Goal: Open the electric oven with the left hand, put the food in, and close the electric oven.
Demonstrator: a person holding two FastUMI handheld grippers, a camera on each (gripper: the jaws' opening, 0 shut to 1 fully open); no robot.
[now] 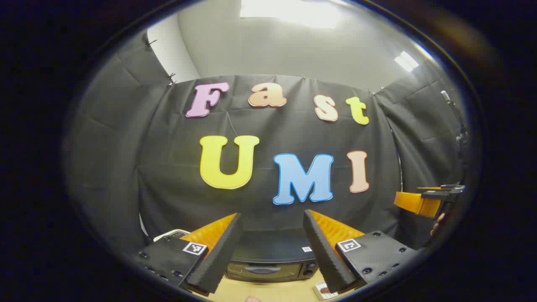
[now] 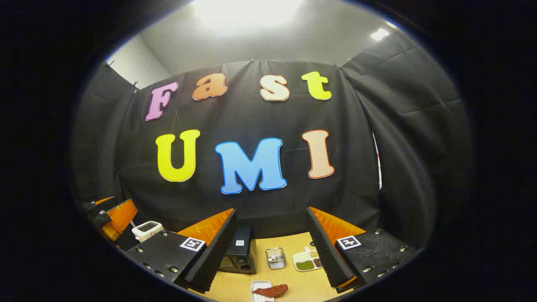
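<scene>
Black cloth closed off the back of the booth, and below it ran a pale wooden table [image 2: 293,247] on which everything for the job stood. In the left gripper view the left gripper [image 1: 272,247] hung raised with its jaws spread wide and nothing between them, aimed squarely at the electric oven [image 1: 270,264], whose door looked shut; that line-up suited a reach for the door handle, which had not yet been touched. In the right gripper view the right gripper [image 2: 270,249] was likewise held apart and empty, well above the table, probably waiting its turn. The food [image 2: 271,290], a reddish-brown piece, lay on a small white tray [image 2: 254,287] near the front edge, within easy reach of that gripper. Farther back sat a small wire basket [image 2: 275,257], its contents too small to tell, and beside it a white divided dish [image 2: 297,259] holding green, brown and yellowish bits. A white toaster [image 2: 147,229] stood off to the oven's side.
</scene>
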